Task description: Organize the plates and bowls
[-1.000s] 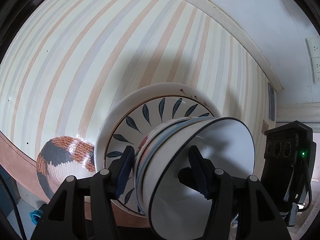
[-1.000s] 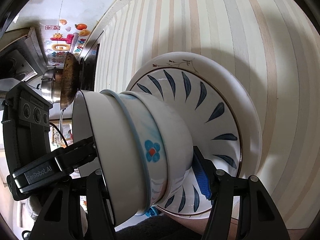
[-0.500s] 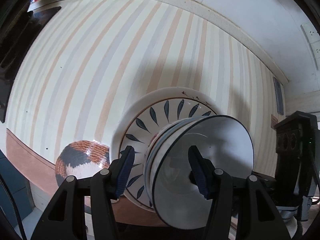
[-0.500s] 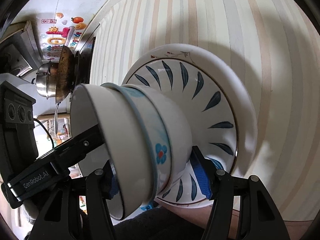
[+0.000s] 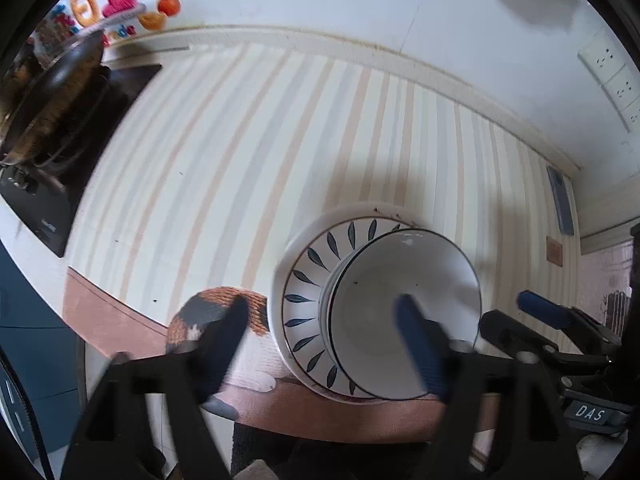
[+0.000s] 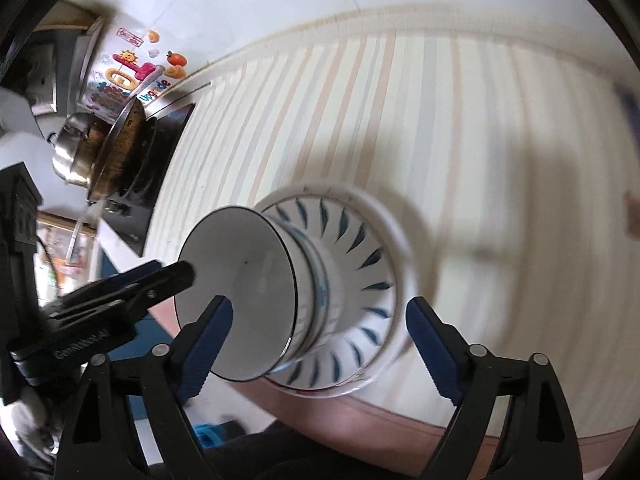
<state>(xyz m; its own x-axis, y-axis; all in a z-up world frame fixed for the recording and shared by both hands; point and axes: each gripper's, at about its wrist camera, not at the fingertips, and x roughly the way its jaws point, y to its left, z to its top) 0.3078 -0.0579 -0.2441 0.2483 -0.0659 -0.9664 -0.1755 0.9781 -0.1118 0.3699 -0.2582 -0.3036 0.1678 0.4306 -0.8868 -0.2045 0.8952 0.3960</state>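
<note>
A stack of white bowls point(image 5: 404, 312) sits inside a white plate with blue leaf marks point(image 5: 304, 300) near the front edge of the striped counter. The stack also shows in the right wrist view point(image 6: 280, 296), on the plate point(image 6: 372, 276). My left gripper point(image 5: 324, 340) is open and pulled back above the bowls, touching nothing. My right gripper point(image 6: 320, 340) is open, its fingers wide on either side of the stack and apart from it. The right gripper also shows at the right of the left wrist view point(image 5: 544, 320).
An orange, grey and white woven coaster point(image 5: 216, 316) lies left of the plate. A black stove with a pan point(image 5: 52, 120) stands at the far left. The striped counter point(image 5: 240, 140) stretches to the white wall. Wall sockets point(image 5: 612, 76) sit at the right.
Both grippers opened, let go of the bowl stack and drew back. The bowls now rest on the leaf plate.
</note>
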